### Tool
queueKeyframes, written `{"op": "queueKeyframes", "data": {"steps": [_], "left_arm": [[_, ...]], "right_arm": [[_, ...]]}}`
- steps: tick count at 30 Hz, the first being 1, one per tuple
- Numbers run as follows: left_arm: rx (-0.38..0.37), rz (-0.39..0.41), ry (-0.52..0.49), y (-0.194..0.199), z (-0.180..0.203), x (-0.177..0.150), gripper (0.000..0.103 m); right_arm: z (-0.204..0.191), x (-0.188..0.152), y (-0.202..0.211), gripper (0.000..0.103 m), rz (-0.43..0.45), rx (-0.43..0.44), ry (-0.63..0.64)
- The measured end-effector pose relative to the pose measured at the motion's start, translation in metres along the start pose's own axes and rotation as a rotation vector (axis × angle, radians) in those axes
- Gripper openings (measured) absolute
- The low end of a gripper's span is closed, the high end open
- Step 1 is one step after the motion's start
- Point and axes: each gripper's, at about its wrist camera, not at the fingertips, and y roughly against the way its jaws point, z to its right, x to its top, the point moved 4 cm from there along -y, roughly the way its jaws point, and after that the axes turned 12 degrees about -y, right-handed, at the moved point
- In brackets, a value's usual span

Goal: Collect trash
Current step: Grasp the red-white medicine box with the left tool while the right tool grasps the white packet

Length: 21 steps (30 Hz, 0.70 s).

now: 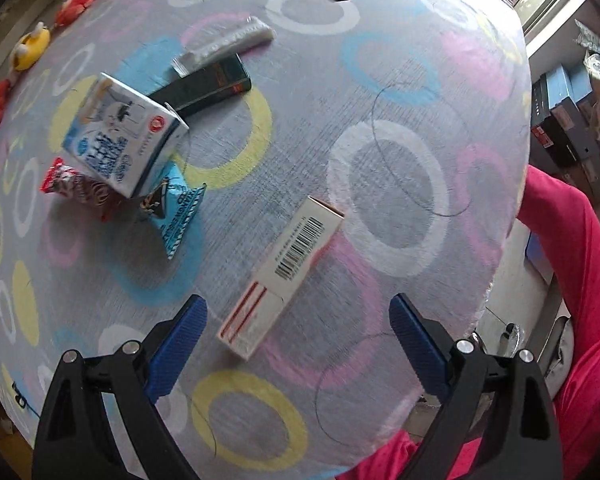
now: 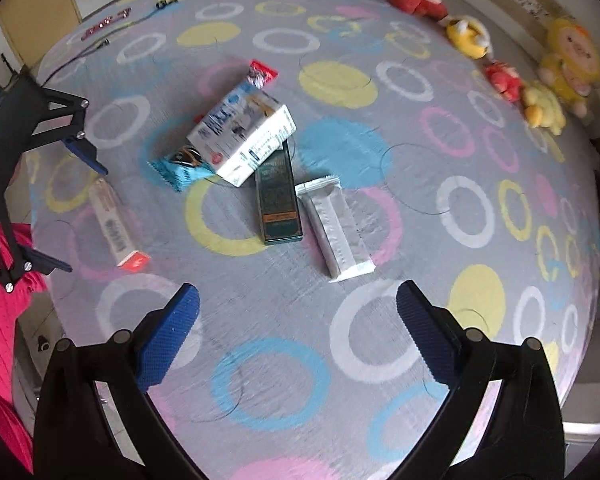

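Trash lies scattered on a bed with a ring-patterned cover. My left gripper is open above a long white box with a barcode, which lies just ahead between the fingers. Farther left lie a blue-white milk carton, a blue snack wrapper, a red wrapper, a dark green box and a silver sachet. My right gripper is open and empty above the cover, short of the silver sachet and dark green box. The milk carton and white barcode box show there too.
Plush toys line the bed's far edge. A cable and small items lie at a far corner. A person's red-pink clothing is beside the bed, with stacked boxes on the floor beyond. The left gripper appears at the right view's left edge.
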Motion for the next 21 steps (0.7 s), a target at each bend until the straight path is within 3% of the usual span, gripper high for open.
{"op": "queueKeyframes", "data": {"steps": [5,7,15,21], "left_arm": [[-0.04,-0.001,-0.004,-0.022,0.0,0.0,0.088],[-0.043,-0.013,-0.009,-0.03,0.001,-0.001,0.078],[-0.054,-0.005,-0.001,-0.041,-0.001,0.003,0.076],[-0.044,-0.001,-0.017,-0.045,-0.001,0.009,0.071]], "right_arm": [[0.008,0.005,-0.05,0.096,-0.082,0.009,0.021],[0.012,0.008,-0.066,0.096,-0.106,-0.005,0.029],[0.035,0.021,-0.107,0.095,-0.163,-0.015,0.016],[0.037,0.026,-0.119,0.08,-0.17,0.018,-0.007]]}}
